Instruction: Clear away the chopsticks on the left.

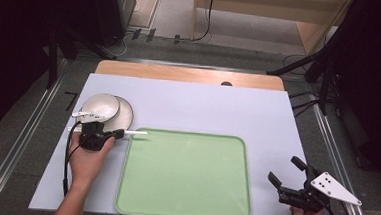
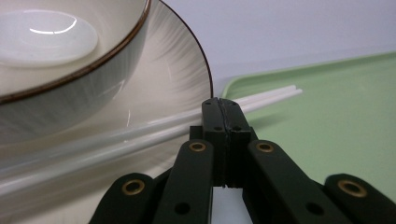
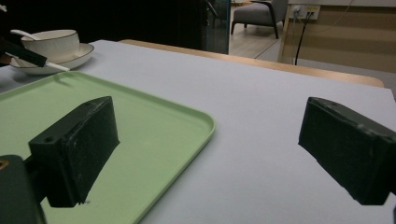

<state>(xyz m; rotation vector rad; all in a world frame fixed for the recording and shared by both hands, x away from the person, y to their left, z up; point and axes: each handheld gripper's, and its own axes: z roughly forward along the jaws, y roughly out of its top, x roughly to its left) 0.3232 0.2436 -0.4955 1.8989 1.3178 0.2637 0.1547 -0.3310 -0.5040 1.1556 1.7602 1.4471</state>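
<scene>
Two white chopsticks (image 2: 140,135) are clamped in the closed left claw (image 2: 224,109), tips over one green tray (image 1: 184,175); one bowl (image 1: 100,107), one plate (image 1: 123,114) behind. Right claw (image 1: 287,173) wide open, empty.

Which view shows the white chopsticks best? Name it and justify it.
The left gripper view: the chopsticks run close across the frame, clamped in the shut left gripper, tips over the green tray. In the high view they are a thin white line. In the right gripper view, just a tip shows far off.
</scene>
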